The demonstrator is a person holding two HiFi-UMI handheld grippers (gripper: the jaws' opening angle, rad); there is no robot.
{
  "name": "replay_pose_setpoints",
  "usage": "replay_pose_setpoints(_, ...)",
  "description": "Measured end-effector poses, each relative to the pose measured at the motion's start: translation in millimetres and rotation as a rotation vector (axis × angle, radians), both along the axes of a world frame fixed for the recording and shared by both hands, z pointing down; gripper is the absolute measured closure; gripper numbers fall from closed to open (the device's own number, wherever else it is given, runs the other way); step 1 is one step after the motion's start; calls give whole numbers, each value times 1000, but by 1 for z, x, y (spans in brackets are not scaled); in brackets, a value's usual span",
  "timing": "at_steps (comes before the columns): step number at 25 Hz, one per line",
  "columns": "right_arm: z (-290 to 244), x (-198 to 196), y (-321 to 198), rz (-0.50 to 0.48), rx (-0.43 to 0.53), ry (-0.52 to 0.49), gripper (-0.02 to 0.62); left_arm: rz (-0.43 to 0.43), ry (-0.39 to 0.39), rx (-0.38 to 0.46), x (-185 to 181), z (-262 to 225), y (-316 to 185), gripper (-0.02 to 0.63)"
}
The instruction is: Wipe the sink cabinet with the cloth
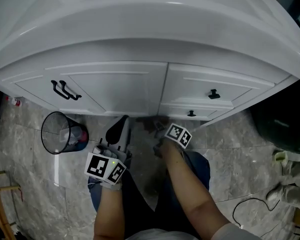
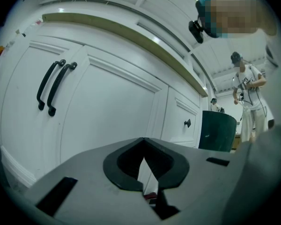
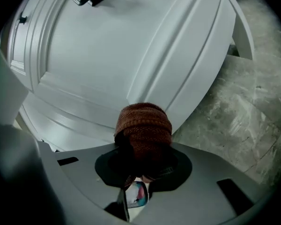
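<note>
Clamped in right tool (image 3: 143, 144): bunched cloth (image 3: 144, 125), wad poking forward toward sink cabinet (image 3: 131, 46) (ready to wipe, seemingly). Left tool (image 2: 143, 146) closed, empty, idling before same cabinet.

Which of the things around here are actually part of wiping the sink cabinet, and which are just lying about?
For the job: sink cabinet; brown cloth; right gripper, clamped on the cloth.

Just lying about: wire wastebasket; dark green bin; cable on the floor. The left gripper is shut and empty, taking no part.
</note>
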State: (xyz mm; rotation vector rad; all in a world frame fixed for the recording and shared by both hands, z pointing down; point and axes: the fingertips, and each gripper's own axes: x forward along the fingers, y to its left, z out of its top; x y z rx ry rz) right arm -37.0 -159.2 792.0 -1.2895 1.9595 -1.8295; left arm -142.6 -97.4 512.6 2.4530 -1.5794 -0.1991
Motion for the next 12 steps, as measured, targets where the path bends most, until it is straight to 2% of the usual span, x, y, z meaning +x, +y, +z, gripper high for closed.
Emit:
replay_pose_setpoints(6,3,-4,-2,-11,26,35,526,-9,-9,2,-4,-1,4,595)
replay_pose_setpoints(12,-18,-5,-1,7,49,5,526,-15,-16,-6,-4,3,0,595)
